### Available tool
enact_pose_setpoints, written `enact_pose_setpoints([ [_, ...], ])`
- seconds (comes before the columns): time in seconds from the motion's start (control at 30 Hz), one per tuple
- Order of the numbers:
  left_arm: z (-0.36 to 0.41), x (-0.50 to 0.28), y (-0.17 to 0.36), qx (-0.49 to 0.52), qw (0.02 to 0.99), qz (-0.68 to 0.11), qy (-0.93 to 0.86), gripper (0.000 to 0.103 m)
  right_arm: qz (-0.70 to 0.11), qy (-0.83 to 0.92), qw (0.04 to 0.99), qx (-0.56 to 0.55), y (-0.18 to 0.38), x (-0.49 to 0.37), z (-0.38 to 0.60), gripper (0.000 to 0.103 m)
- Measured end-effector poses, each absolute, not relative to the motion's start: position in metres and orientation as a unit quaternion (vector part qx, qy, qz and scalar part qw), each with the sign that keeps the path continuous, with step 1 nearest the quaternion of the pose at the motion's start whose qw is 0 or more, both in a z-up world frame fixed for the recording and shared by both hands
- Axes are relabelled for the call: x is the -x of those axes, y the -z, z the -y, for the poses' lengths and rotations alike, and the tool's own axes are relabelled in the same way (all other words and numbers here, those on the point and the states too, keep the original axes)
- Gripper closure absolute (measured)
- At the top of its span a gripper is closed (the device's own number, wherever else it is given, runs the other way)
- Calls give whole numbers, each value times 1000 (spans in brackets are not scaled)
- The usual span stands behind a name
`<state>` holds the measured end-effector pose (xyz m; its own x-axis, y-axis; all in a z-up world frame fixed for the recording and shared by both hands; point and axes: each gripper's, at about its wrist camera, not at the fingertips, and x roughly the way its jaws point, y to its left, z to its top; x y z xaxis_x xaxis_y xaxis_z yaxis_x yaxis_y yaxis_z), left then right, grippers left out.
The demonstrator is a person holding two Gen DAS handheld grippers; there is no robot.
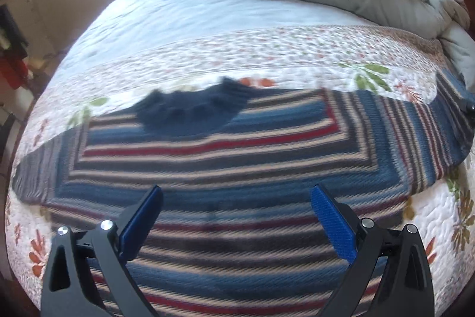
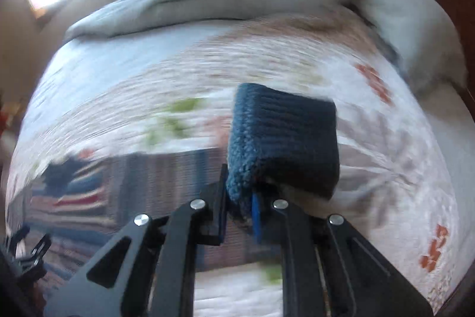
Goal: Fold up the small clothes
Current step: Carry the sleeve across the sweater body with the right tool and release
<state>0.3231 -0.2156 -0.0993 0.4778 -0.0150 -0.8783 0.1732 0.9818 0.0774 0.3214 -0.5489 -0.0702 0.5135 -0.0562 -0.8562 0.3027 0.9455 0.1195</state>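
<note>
One tool (image 2: 240, 198) pinches a blurred sweater cuff (image 2: 282, 138); the left tool (image 1: 236, 219) gapes empty.

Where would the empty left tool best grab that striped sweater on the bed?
Probably the left sleeve end of the striped sweater, coming down from above. It lies flat and spread on the quilt, so only an edge offers fabric to pinch. The left tool hangs open above the hem.
</note>
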Motion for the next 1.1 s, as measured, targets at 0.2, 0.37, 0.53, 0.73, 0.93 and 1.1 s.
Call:
enact_pose_setpoints([
  [0.2,138,-318,92,-47,860,-508,11,4,-490,-35,865,-97,74,-344,397,91],
  [0.37,92,-320,95,-29,856,-516,-20,4,-530,-131,835,-72,109,-345,300,69],
  [0.53,85,-319,100,-24,854,-520,-16,4,-548,-200,800,-138,124,-306,295,55],
  [0.73,142,-319,101,-46,855,-516,35,4,-557,-176,797,-150,126,-249,333,52],
  [0.93,237,-318,103,-99,855,-503,75,4,-566,-160,793,-156,138,-216,343,52],
  [1.1,289,-338,119,-156,845,-508,63,21,-565,-160,801,-121,139,-203,334,51],
])
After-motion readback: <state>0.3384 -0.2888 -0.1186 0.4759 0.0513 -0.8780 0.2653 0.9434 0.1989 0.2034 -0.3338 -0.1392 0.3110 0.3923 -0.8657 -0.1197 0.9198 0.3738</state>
